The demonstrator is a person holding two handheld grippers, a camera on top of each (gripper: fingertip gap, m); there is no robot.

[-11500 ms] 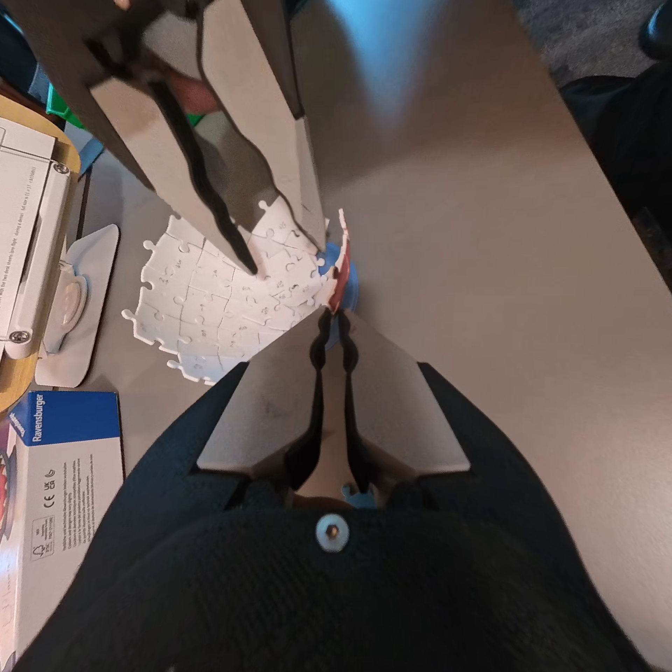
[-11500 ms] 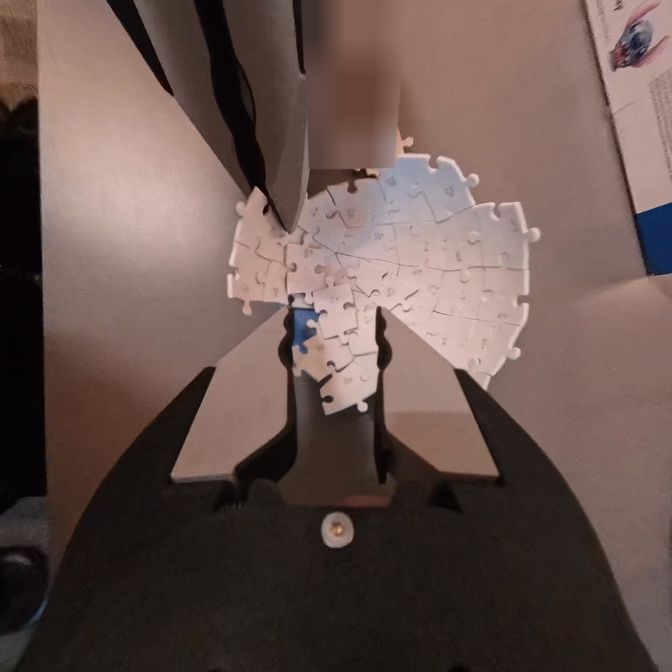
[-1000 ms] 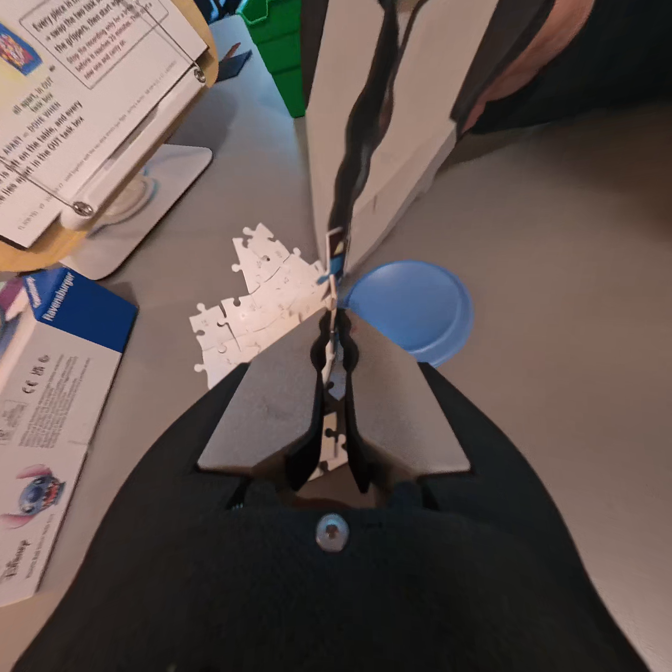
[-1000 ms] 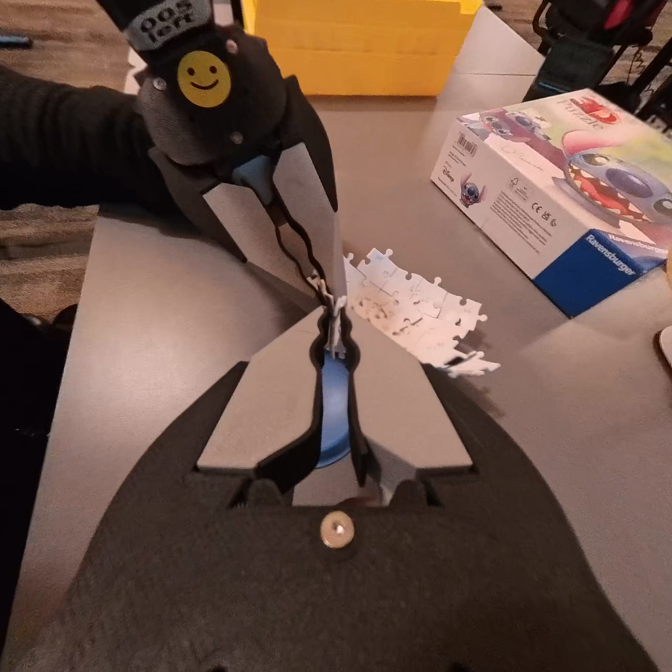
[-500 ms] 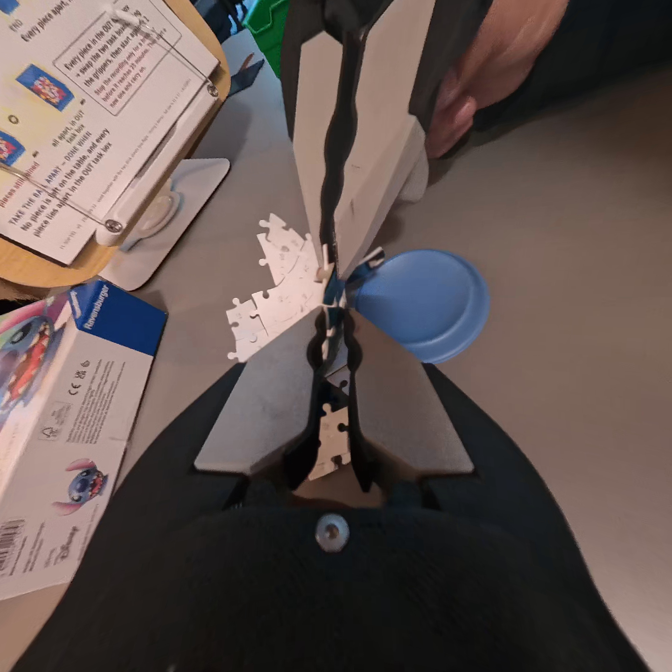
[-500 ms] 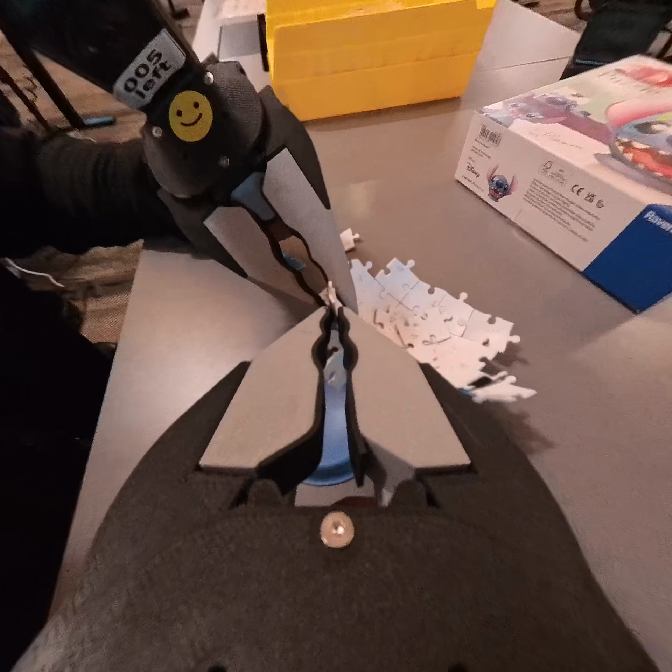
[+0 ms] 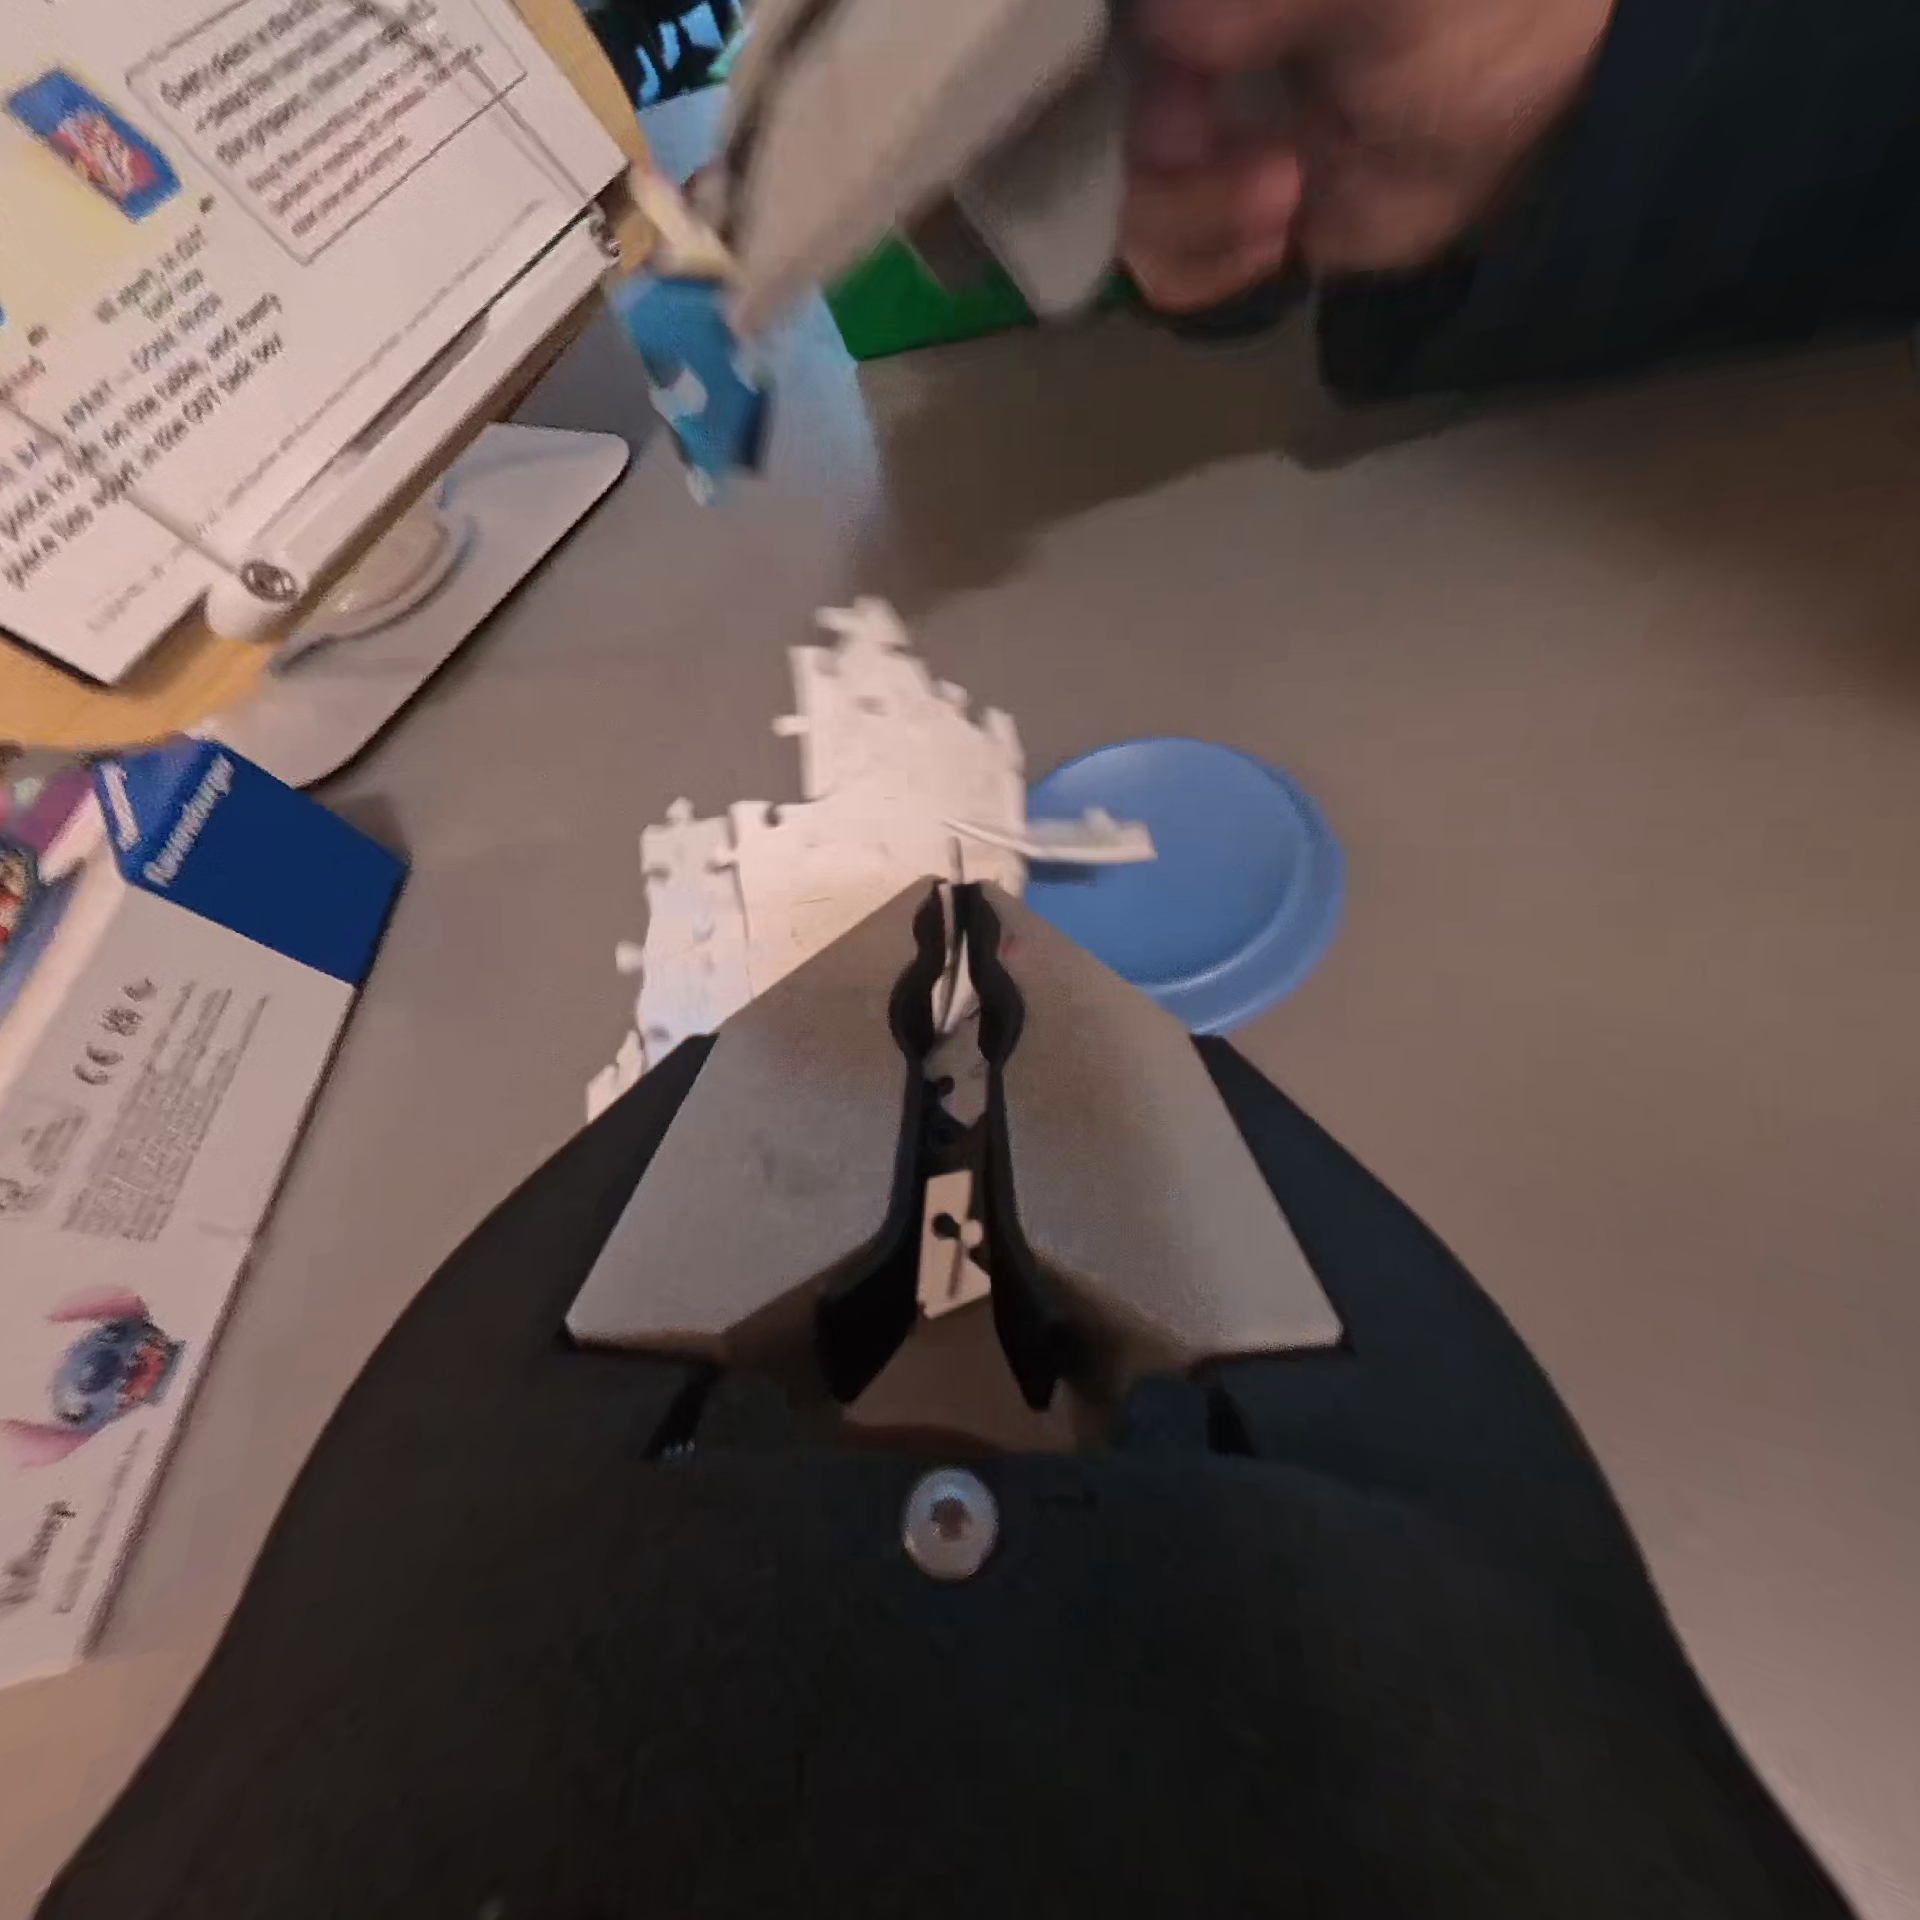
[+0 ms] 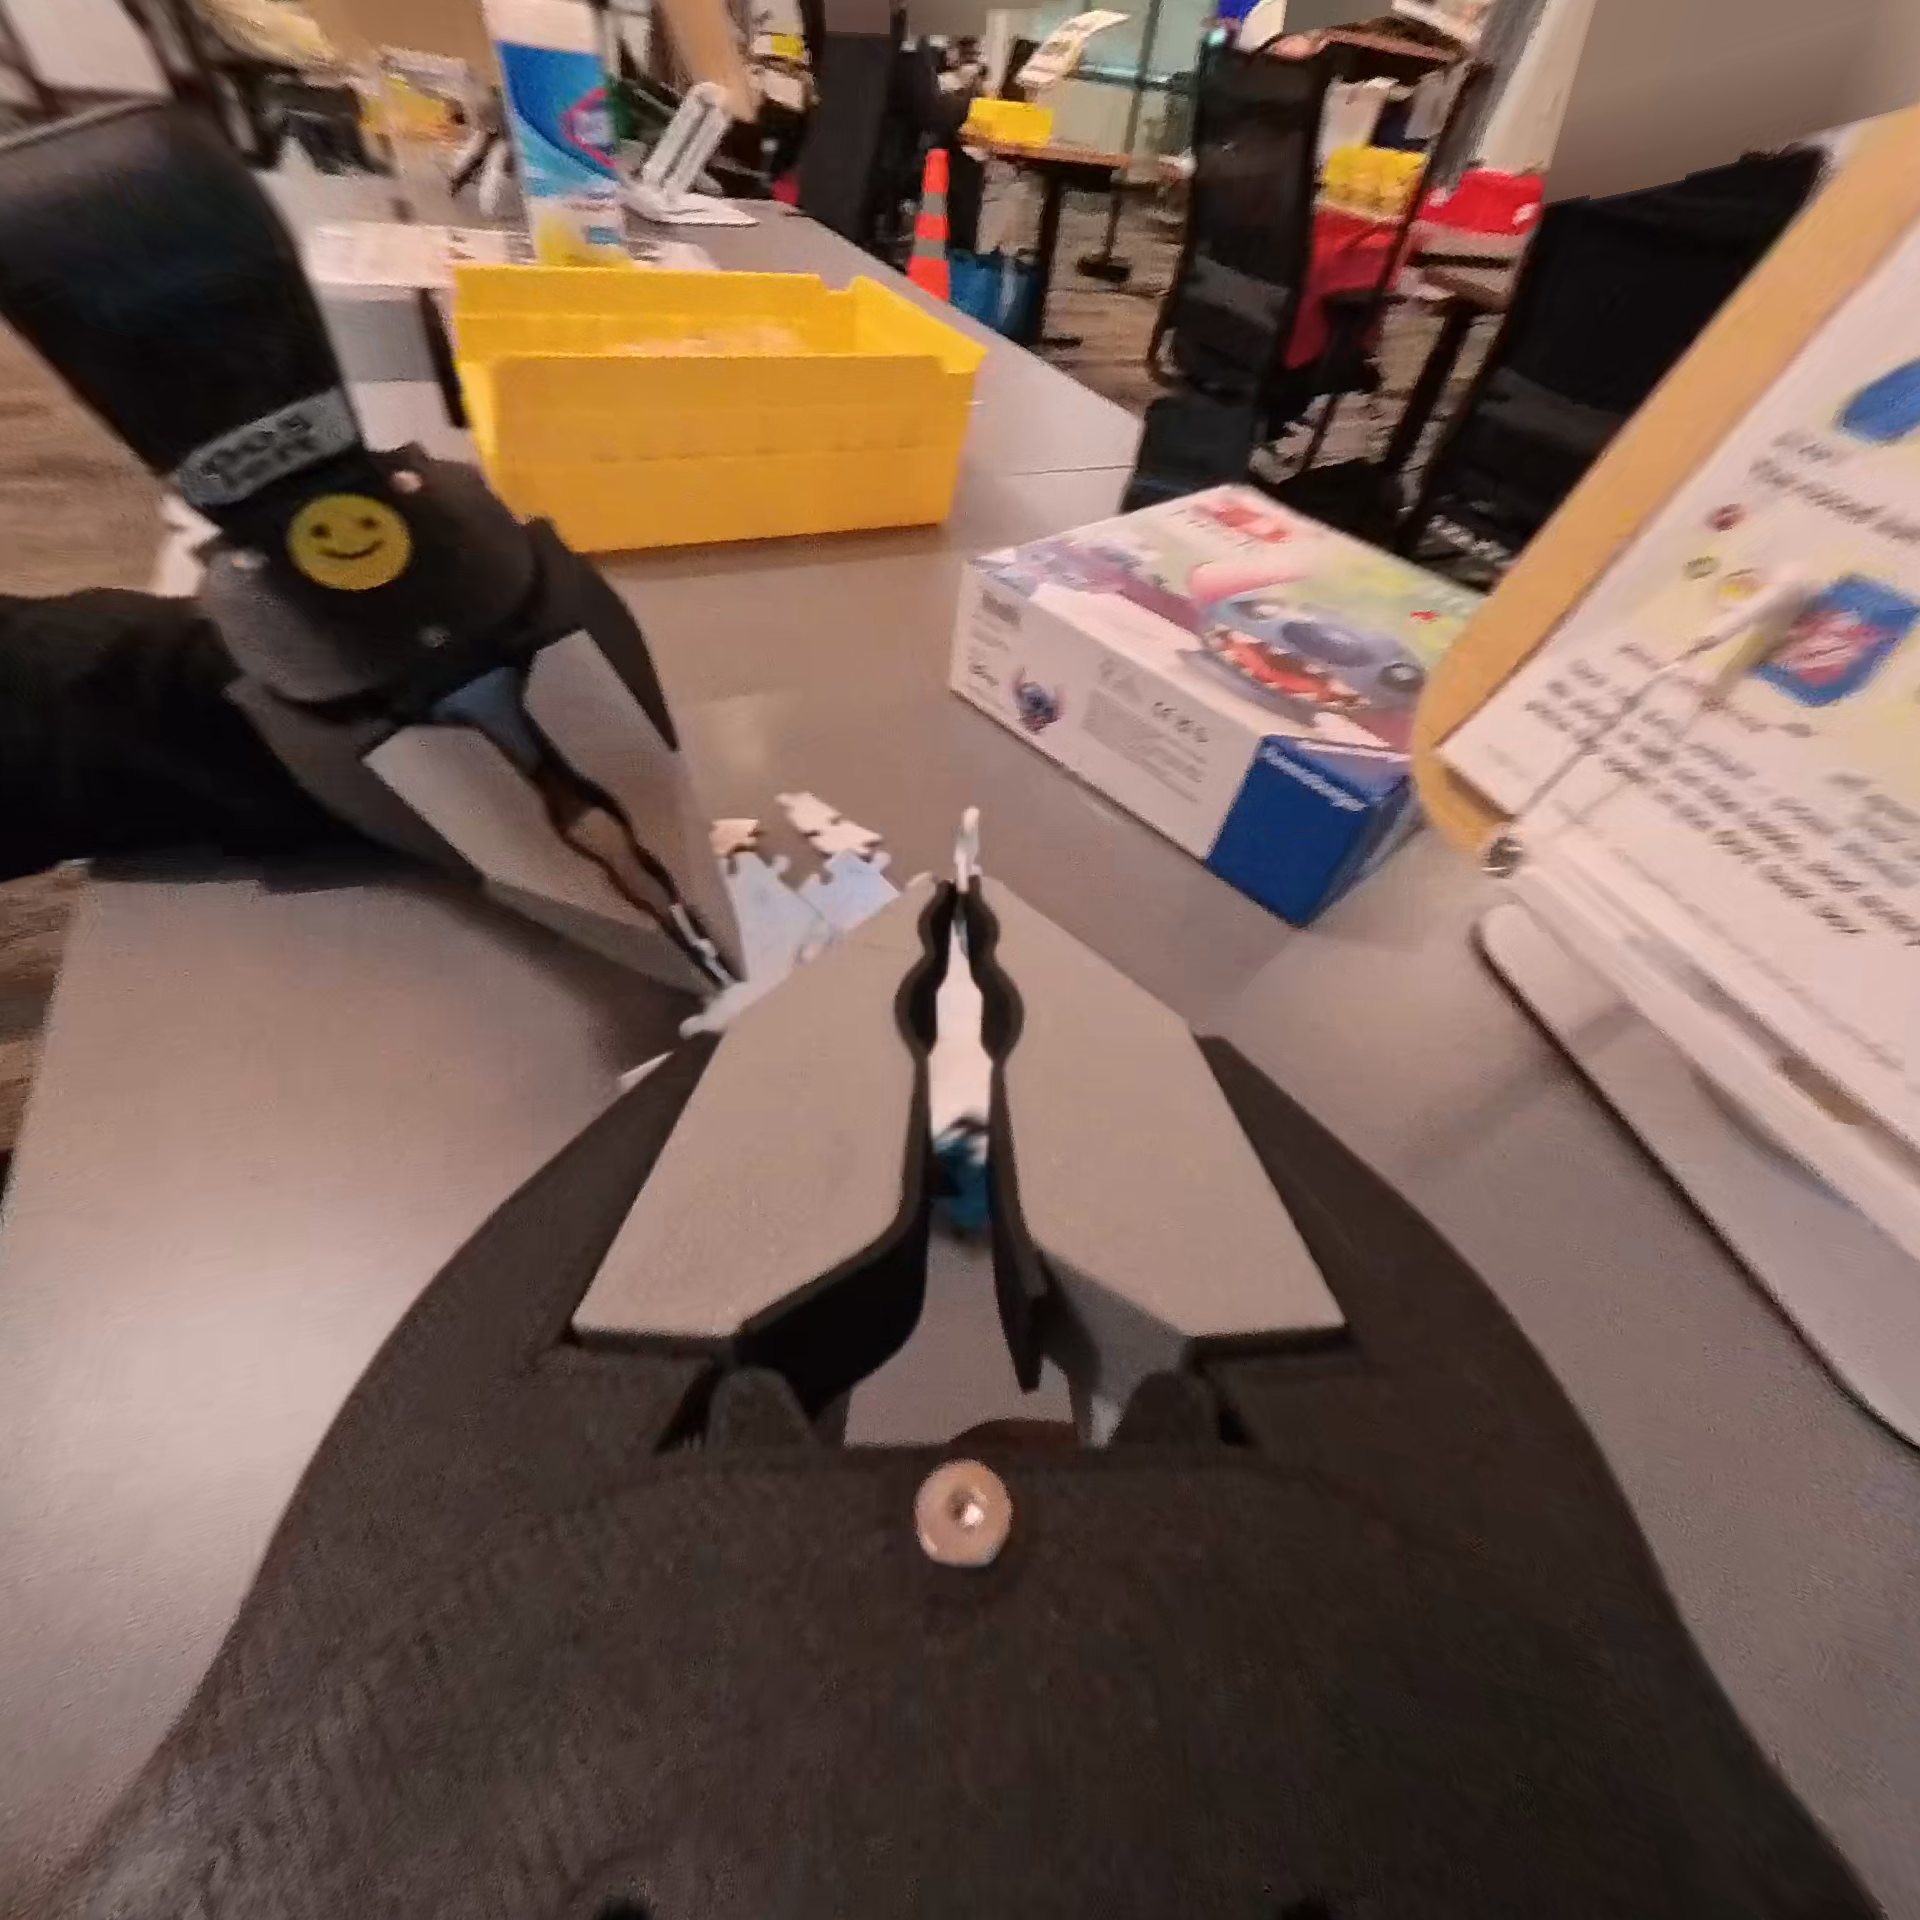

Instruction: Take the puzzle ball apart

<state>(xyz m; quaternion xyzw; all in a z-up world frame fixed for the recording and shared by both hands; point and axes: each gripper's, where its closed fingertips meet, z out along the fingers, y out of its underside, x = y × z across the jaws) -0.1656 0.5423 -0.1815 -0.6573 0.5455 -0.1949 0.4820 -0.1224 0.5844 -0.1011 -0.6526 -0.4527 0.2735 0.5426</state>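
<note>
My left claw [image 7: 956,891] is clamped shut on the edge of the joined sheet of white puzzle pieces [image 7: 831,831], which lies face-down on the grey surface [image 7: 1558,727] just beside the blue disc [image 7: 1195,883]. My right claw [image 8: 964,888] is lifted clear of that sheet and pinches a thin piece or small strip [image 8: 969,842] edge-on; its printed side shows blue [image 7: 707,374] from the other camera.

The danger, I think, is in the sheet itself: thin card held only by interlocking tabs, so any tug or twist from my left claw could bend it and pop more joints than intended. One loose piece [image 7: 1070,844] already perches half over the disc's rim and could slide off. My right grip is narrow and on the very edge, so the strip may pivot or slip.

The puzzle box [image 8: 1195,665] is glossy card; the yellow bin [image 8: 707,416] is hard moulded plastic.
</note>
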